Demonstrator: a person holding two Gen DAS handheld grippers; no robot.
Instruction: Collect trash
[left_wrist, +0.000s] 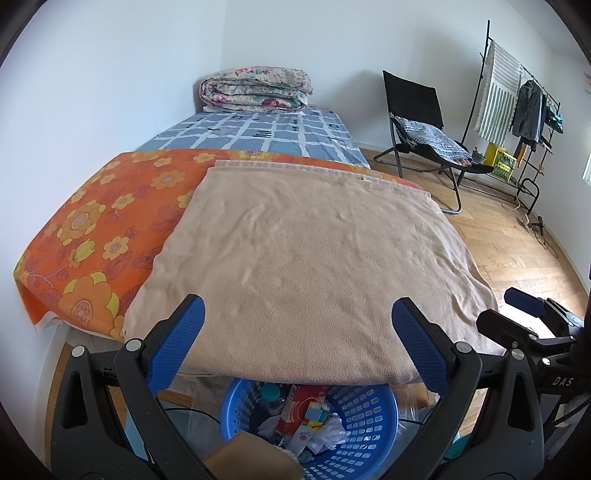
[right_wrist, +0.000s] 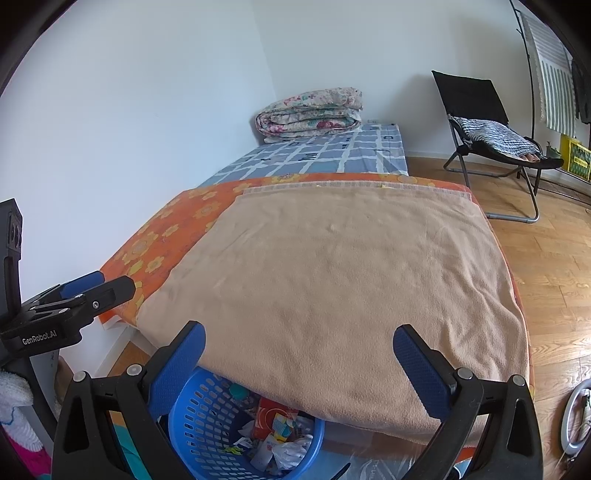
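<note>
A blue perforated basket stands on the floor at the foot of the bed, holding several pieces of trash: a red carton, a bottle, crumpled white plastic and paper wrappers. It also shows in the right wrist view. My left gripper is open and empty above the basket and the bed's near edge. My right gripper is open and empty, a little to the right. Each gripper shows in the other's view: the right one and the left one.
A beige blanket lies over an orange flowered sheet on the bed, with a folded floral quilt at the far end. A black folding chair and a clothes rack stand on the wooden floor at right.
</note>
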